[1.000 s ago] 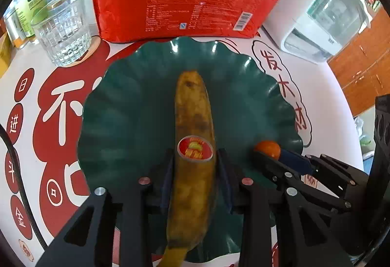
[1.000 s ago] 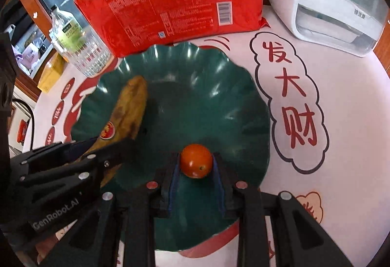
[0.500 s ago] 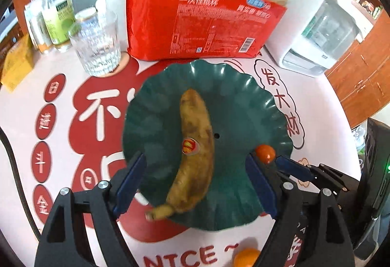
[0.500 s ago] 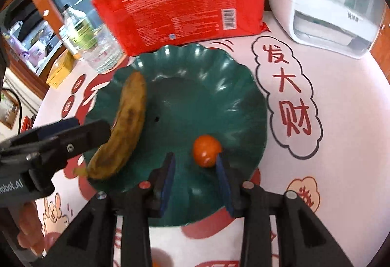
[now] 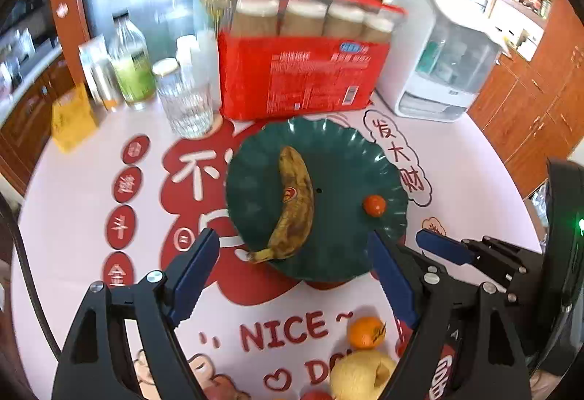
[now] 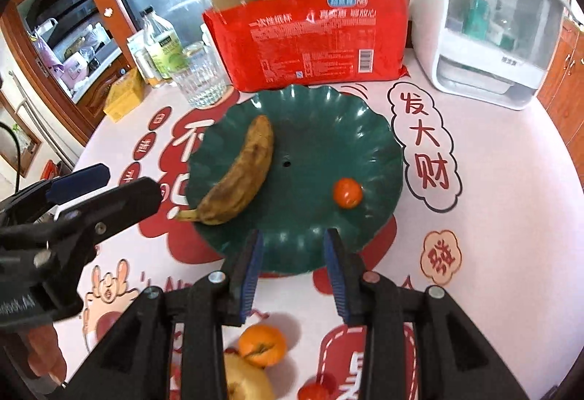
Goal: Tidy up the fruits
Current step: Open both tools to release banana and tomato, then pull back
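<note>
A brown-spotted banana (image 5: 295,202) and a small red tomato (image 5: 374,205) lie apart on the dark green scalloped plate (image 5: 346,246). My left gripper (image 5: 292,243) hangs open above the plate's near rim, nothing between its blue pads. The right wrist view shows the banana (image 6: 241,177), the tomato (image 6: 347,193) and the plate (image 6: 328,129), with my right gripper (image 6: 294,235) open a little and empty over the near rim. An orange (image 6: 262,345), a yellow fruit (image 6: 248,381) and another red tomato (image 6: 314,392) lie on the table below the grippers.
Behind the plate stands a red pack of paper cups (image 5: 303,71). A drinking glass (image 5: 186,104), bottles (image 5: 131,67) and a yellow box (image 5: 73,118) are at the back left, a white appliance (image 5: 441,53) at the back right. The round table carries a red-printed cloth.
The left gripper let go of the banana and opened wide; the right one released the tomato. Both pulled up and back from the plate, bringing the loose fruits near the front into view.
</note>
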